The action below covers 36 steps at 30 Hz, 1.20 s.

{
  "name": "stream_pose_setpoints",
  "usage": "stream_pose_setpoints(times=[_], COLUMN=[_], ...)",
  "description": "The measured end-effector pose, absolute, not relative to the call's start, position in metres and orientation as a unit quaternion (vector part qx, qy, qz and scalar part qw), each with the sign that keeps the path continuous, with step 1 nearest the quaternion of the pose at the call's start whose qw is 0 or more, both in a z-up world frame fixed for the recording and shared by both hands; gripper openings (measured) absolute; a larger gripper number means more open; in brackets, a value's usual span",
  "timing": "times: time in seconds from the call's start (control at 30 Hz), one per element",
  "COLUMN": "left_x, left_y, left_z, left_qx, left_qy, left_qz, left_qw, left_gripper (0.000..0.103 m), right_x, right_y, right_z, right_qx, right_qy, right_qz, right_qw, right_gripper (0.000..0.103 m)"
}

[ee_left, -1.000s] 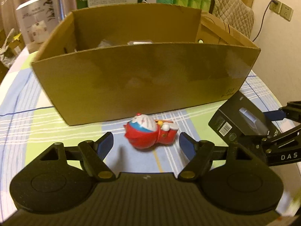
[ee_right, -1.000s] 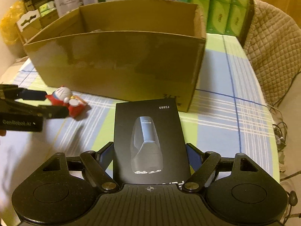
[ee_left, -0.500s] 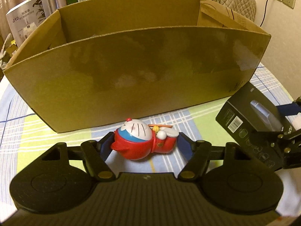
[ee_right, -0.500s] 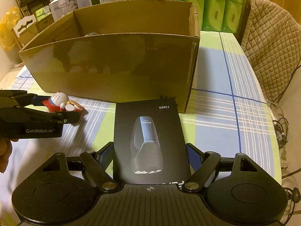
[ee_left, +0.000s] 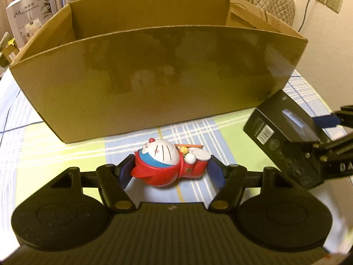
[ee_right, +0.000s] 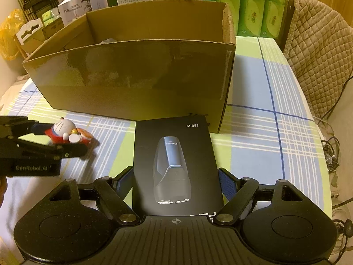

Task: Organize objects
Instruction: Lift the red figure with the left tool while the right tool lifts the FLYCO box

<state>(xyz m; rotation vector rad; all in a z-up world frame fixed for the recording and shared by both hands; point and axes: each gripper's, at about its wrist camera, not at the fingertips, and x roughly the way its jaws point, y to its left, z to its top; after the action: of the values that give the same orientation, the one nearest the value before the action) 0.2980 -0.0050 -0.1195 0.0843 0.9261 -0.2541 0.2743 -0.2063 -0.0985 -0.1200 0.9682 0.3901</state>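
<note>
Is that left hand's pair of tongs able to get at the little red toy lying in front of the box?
Probably yes. The left tongs already flank the red toy, having just closed in on it, and nothing lies between. The cardboard box stands behind, clear of them.

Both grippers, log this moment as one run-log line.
left gripper: shut on toy figure, on tablecloth | right gripper: shut on black box | cardboard box: open, behind both

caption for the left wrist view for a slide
Left gripper closed on a red toy figure lying on the checked tablecloth, before an open cardboard box.
</note>
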Motion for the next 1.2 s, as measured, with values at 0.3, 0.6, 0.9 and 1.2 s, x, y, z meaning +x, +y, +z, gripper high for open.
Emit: stream_pose_setpoints(times=[0.3, 0.6, 0.9, 1.2], left_x=[0.29, 0.293, 0.292, 0.292], left_y=[-0.013, -0.022, -0.027, -0.025], left_z=[-0.12, -0.121, -0.122, -0.12], left_qx=[0.063, 0.088, 0.11, 0.096], left_qy=[0.429, 0.423, 0.411, 0.419], left_qz=[-0.123, -0.115, -0.11, -0.105], left_qw=[0.893, 0.895, 0.899, 0.897], left_gripper=[0.066, 0.066, 0.066, 0.066], right_x=[0.275, 0.274, 0.274, 0.275], right_y=[-0.204, -0.202, -0.201, -0.201], right_z=[-0.099, -0.099, -0.099, -0.1], right_qx=[-0.057, -0.066, -0.066, -0.065], right_qy=[0.461, 0.459, 0.459, 0.459], right_qz=[0.189, 0.188, 0.188, 0.188], right_qw=[0.865, 0.866, 0.866, 0.866], right_gripper=[0.077, 0.077, 0.077, 0.077])
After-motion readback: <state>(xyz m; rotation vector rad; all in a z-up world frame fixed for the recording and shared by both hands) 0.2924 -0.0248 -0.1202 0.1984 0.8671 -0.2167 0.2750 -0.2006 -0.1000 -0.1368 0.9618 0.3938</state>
